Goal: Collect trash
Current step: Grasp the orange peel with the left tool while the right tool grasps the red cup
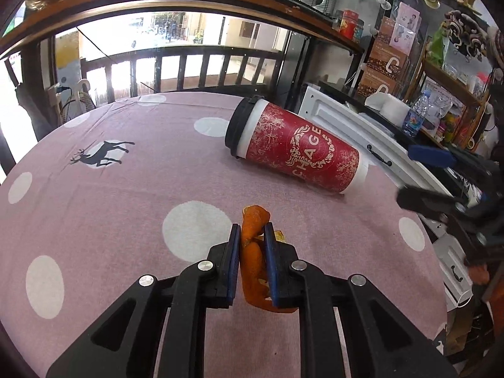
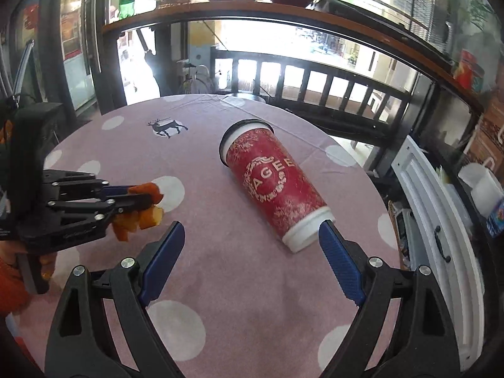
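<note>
Left wrist view shows the left gripper squeezed almost shut on a piece of orange peel, lifted just off the table. The peel is soft and curly, with bits hanging below the pads, so a piece could tear off and drop. The right gripper is wide open and holds nothing. Its right fingertip looks very close to the white bottom of the red cup, which lies on its side near the table edge. The cup is round, so a bump could roll it off. A pink cloth with white dots and a deer picture covers the table. Behind it are a dark railing, bright windows, and shelves full of things
</note>
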`<state>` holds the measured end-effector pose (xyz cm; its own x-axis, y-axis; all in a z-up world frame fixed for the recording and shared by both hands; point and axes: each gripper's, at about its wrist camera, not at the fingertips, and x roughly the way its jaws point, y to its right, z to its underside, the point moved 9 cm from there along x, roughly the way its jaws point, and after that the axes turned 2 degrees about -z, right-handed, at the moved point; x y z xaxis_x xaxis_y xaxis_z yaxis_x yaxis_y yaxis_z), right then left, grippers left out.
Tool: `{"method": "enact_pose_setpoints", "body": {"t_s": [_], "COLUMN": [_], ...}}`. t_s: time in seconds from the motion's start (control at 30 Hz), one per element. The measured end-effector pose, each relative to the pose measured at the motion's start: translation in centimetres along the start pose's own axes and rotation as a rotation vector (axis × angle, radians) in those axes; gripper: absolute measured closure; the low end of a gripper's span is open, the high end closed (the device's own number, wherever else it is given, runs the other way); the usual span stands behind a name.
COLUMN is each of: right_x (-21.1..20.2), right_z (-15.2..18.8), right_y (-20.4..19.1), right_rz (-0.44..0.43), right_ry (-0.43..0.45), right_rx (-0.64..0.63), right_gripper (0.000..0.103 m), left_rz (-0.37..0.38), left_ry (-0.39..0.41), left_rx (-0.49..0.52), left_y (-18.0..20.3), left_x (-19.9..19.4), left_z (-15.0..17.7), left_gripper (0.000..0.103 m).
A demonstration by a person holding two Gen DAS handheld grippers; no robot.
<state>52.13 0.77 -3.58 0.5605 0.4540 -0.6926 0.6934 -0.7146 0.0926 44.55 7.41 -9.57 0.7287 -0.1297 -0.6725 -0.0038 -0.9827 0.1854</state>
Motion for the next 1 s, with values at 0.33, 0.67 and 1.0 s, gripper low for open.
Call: {"method": "enact_pose_setpoints", "body": {"t_s": [0.33,0.67,1.0], "right_x": [7.8,14.5,17.7], "right_z": [-4.9,-5.2,-4.7], "right_y": [-0.3,-0.3,0.4], "right_rz": [-0.02,0.042,0.087], "right_ry": [-0.219,-0.45,-0.525], "right_rx": [-0.201,-0.398,-0.435], "right_gripper": [0.014,0.013,0.018], "left_rz": [-0.007,0.024,0.044], "left_ry": [0.037,0.046,0.047], "left_rx": [-0.001,0.013,0.011], "left_y": [-1.2,-0.8,-0.4], "left_x": [-1.1,-1.5,-1.6], "left_z": [0.2,0.8,1.2], "left_gripper": [0.087,0.087,0.087]}}
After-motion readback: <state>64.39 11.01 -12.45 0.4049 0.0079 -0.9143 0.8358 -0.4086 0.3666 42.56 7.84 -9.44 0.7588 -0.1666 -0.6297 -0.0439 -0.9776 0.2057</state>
